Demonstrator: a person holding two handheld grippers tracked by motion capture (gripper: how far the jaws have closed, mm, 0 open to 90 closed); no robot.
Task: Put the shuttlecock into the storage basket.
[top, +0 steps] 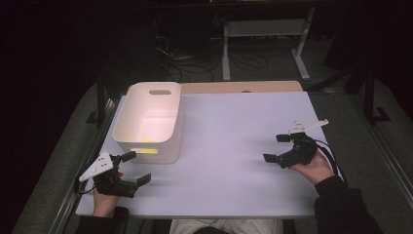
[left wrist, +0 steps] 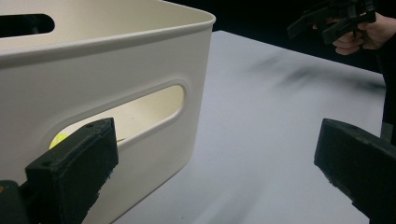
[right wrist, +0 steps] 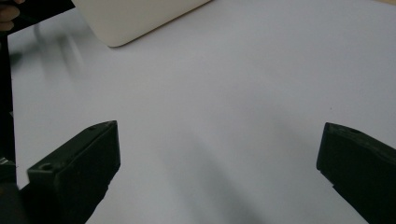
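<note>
On the pale grey rectangular tabletop (top: 234,146), towards its left side, stands a cream-white plastic bin (top: 148,122) with rounded corners and slot handles cut into its end walls. It sits upright and open, which leaves its mouth free for reaching in from above. A small yellow object (top: 146,140) lies on the bin's floor against the near wall; in the left gripper view it glows through the handle slot (left wrist: 60,138), though its shape is too small to tell.

The left gripper (top: 132,168) is held low just in front of the bin's near-left corner, its fingers (left wrist: 74,172) spread wide and gripping nothing. One finger sits close before the bin's near wall, at the height of the slot, so the bin looks to be the thing this hand is dealing with; whether finger and wall touch I cannot tell.

The right gripper (top: 275,148) rests in the person's hand well apart from the bin, on the right side of the tabletop, pointing left across the bare surface. Its fingers (right wrist: 74,168) are also wide apart and empty, probably just waiting.

Nothing lies between either gripper and the bin. The bin's own near wall is the one obstacle: the yellow object could hardly be reached through the slot, only over the rim. Beyond the tabletop are a wooden board edge (top: 243,87), a white metal frame (top: 265,39) and loose cables on the dark floor.
</note>
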